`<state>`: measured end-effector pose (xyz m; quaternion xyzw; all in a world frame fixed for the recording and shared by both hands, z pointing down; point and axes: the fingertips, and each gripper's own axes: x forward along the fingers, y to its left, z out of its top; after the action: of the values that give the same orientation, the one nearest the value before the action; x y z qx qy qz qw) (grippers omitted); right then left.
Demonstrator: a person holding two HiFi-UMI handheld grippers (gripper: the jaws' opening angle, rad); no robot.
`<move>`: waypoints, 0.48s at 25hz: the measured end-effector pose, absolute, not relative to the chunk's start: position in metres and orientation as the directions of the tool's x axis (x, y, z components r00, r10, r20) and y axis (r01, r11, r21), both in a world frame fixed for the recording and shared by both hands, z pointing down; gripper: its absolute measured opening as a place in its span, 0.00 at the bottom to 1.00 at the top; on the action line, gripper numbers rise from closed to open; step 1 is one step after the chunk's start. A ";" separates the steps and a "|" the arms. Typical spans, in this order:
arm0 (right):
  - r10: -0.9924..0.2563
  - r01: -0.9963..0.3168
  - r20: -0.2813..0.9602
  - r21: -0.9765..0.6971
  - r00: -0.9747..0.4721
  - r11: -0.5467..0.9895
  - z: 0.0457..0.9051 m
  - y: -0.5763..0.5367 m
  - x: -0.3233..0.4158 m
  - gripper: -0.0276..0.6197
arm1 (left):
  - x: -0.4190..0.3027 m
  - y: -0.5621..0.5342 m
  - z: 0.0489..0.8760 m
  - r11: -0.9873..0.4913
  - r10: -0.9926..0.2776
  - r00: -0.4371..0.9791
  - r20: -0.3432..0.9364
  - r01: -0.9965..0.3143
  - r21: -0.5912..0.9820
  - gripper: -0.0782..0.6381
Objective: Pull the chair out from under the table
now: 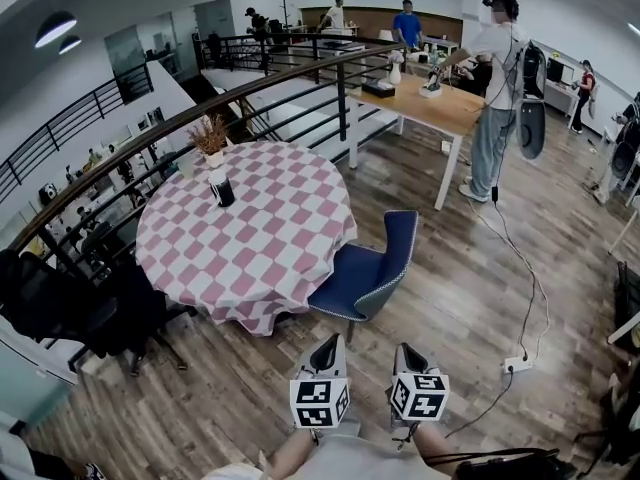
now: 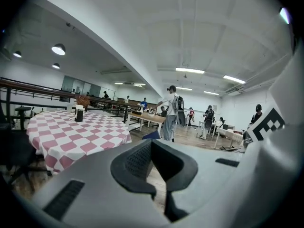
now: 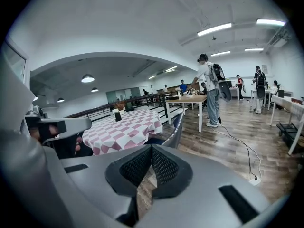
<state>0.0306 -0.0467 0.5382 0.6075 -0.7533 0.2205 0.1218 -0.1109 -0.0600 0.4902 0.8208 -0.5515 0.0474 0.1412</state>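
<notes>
Head view shows the round checkered surface (image 1: pixel 250 238) at left, with the blue chair (image 1: pixel 365 268) against its lower right edge. The front of the seat is tucked under the cloth. The backrest stands on the side away from the surface, toward the picture's right. The chair's seat-to-back line therefore runs from left to right, out from the surface, and a pull would likely have to follow that line.

The 2 tools are at the bottom of the frame, well short of the chair, which lies straight ahead of them and roughly between their lines.

The left tool (image 1: pixel 327 346) points at the seat's near corner. In the left gripper view this tool (image 2: pixel 151 142) is clenched on nothing, its pads meeting at the tip, and only a sliver of the chair (image 2: pixel 152 135) shows above them.

The right tool (image 1: pixel 408 353) sits below the backrest's end and looks the nearer of the 2 to that edge. In the right gripper view it (image 3: pixel 151 147) is likewise closed and empty, and the chair's backrest (image 3: pixel 176 127) rises just above its pads.

Neither tool touches the chair, so either would need to open before a grasp.
</notes>
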 end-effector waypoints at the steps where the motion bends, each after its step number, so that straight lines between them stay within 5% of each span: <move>1: -0.859 -0.968 0.456 -0.190 -0.234 0.163 0.541 -0.054 0.031 0.07 | -0.110 -0.068 0.492 -0.351 -0.890 0.387 0.241 -0.919 0.179 0.11; 12: -0.845 -0.970 0.484 -0.185 -0.228 0.156 0.546 -0.138 0.038 0.07 | -0.104 -0.152 0.498 -0.350 -0.882 0.391 0.262 -0.917 0.191 0.11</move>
<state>0.0385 -0.1376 0.5461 0.6064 -0.7482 0.2331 0.1347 -0.1036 -0.1525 0.4980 0.8195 -0.5489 0.0565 0.1546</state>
